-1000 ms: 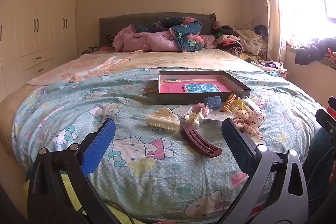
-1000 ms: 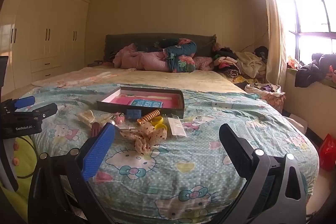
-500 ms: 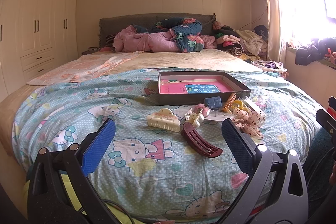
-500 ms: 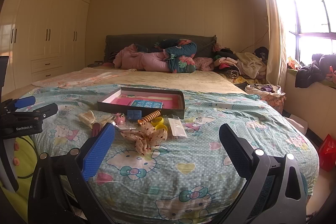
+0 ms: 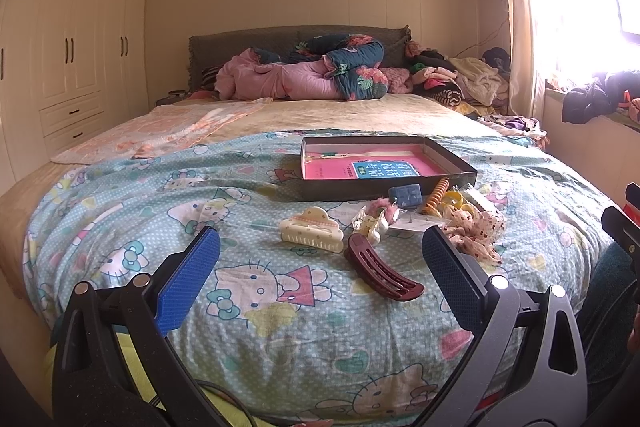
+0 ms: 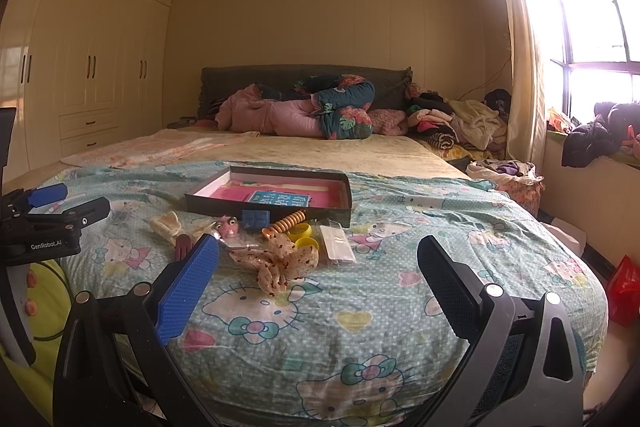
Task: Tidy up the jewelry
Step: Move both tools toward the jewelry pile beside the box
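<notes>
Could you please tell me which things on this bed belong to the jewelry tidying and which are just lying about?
For the job:
box
cream hair clip
maroon hair clip
spotted scrunchie
orange coil tie
yellow rings
small blue case

Just lying about:
pink quilt
clothes pile
wardrobe

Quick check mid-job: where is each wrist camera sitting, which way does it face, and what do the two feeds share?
Left wrist: low at the bed's foot, facing the headboard; left gripper open in front, above the maroon curved hair clip.
Right wrist: further right, facing the same way; right gripper open, the left gripper showing at its left edge.
Shared: the shallow dark box with pink lining, the floral fabric scrunchie, and the cartoon-cat bedspread.
</notes>
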### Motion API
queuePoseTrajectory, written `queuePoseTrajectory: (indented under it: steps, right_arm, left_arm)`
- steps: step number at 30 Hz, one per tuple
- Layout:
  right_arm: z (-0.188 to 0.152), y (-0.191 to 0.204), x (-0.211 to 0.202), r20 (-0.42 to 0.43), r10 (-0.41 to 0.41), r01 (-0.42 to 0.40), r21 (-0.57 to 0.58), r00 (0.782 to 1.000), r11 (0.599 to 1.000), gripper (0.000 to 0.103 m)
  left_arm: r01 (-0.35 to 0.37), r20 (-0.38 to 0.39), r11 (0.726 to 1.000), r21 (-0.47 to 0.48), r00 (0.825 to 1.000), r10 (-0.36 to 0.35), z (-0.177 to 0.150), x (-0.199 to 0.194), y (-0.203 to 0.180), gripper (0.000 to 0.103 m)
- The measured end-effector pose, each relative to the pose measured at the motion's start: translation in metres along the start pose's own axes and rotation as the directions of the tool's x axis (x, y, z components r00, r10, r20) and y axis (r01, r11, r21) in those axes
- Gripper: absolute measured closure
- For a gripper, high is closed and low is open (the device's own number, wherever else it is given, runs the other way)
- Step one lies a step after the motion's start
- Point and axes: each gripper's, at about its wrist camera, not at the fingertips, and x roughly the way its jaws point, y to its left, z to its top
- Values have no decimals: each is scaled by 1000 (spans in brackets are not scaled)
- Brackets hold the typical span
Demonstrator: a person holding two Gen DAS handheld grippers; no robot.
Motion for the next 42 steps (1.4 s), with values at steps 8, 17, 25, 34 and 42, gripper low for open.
queuePoseTrajectory:
  steps: [8,17,25,34,42]
  right_arm:
    - [-1,-1,1,2,0,0,-1,1000,1000,6]
    - [1,1,0,2,1,-1,1,1000,1000,6]
    - [0,0,1,2,0,0,1,1000,1000,6]
    - [1,2,1,2,7,-7,1,1000,1000,6]
    - [0,11,22,-44,47,-48,-19,998,999,6]
  left_arm:
    - [-2,3,1000,-1,1000,2,0,1,0,11]
    - [0,5,1000,-1,1000,0,5,-3,6,11]
    - [0,5,1000,-2,1000,0,5,-3,6,11]
    - [-3,-5,1000,-7,1000,3,7,1,9,11]
    - [-27,-44,999,-31,999,26,5,16,19,11]
